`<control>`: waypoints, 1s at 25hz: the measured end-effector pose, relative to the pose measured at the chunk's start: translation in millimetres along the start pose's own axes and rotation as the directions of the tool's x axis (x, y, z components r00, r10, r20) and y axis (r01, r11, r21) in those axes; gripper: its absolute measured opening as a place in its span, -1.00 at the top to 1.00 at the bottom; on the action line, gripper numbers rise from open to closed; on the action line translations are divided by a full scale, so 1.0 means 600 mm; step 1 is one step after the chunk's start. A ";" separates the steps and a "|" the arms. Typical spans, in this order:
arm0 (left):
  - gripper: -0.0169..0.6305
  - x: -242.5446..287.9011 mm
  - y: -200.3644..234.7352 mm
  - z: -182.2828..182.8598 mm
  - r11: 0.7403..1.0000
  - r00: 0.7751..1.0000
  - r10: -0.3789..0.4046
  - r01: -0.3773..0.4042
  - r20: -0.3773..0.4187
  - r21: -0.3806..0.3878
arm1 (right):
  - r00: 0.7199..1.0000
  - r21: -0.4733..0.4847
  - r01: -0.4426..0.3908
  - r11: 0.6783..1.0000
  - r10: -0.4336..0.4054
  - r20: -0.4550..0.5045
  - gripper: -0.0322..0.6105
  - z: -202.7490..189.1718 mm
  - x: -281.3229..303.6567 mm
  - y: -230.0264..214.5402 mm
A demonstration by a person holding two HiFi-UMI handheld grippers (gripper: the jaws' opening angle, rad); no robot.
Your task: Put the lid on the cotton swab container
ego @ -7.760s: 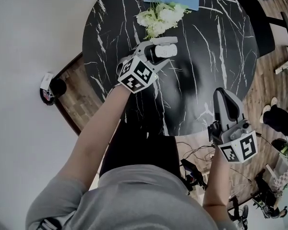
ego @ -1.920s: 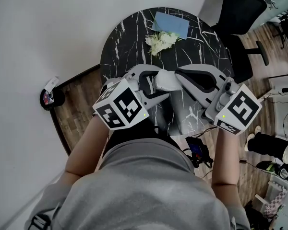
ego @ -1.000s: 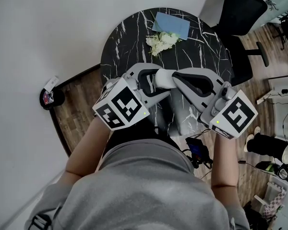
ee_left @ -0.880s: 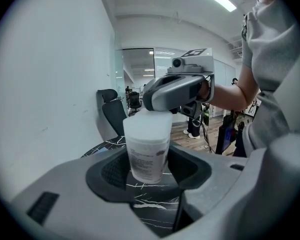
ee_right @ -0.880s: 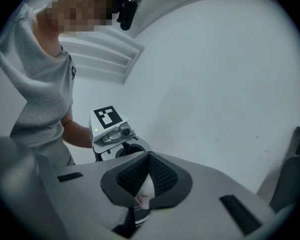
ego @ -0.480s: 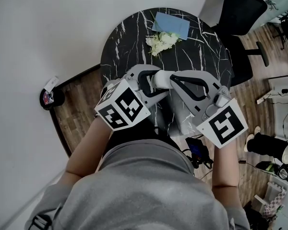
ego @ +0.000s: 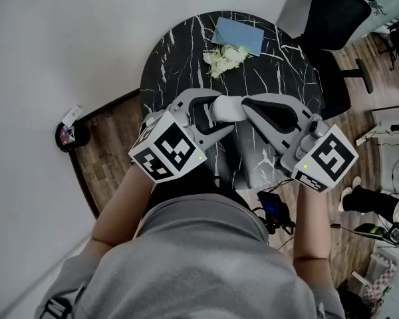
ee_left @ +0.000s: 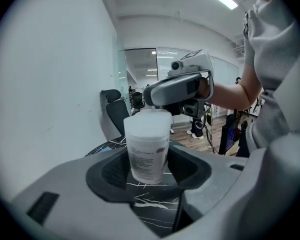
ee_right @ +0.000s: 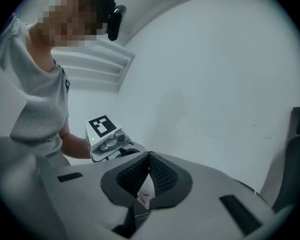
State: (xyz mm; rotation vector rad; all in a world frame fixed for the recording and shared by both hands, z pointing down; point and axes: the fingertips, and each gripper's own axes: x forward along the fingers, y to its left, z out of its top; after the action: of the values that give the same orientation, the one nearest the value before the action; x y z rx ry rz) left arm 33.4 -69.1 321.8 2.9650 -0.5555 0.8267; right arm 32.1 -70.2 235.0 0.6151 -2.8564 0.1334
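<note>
Hovering over black marble table [ego: 179, 52] beside white wall [ego: 66, 45]: swab container [ee_left: 147, 144].

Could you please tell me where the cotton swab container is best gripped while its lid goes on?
Grip the cotton swab container around its labelled body, well below the top, coming from the side. It is upright with nearly straight round walls, so a claw seats well there and the top is left free. The left claw holds it just so.
</note>
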 end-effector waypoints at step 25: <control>0.22 -0.095 0.102 0.007 0.934 0.935 0.314 -0.273 0.165 -0.232 | 0.907 0.077 0.384 0.920 -0.391 0.157 0.83 -0.011 -0.141 -0.108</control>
State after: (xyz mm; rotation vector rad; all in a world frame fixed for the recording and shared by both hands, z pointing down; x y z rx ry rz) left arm -30.8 -108.0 284.3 2.8258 -1.0494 0.4468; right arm 135.5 -94.6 225.1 1.2444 -2.8237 0.0821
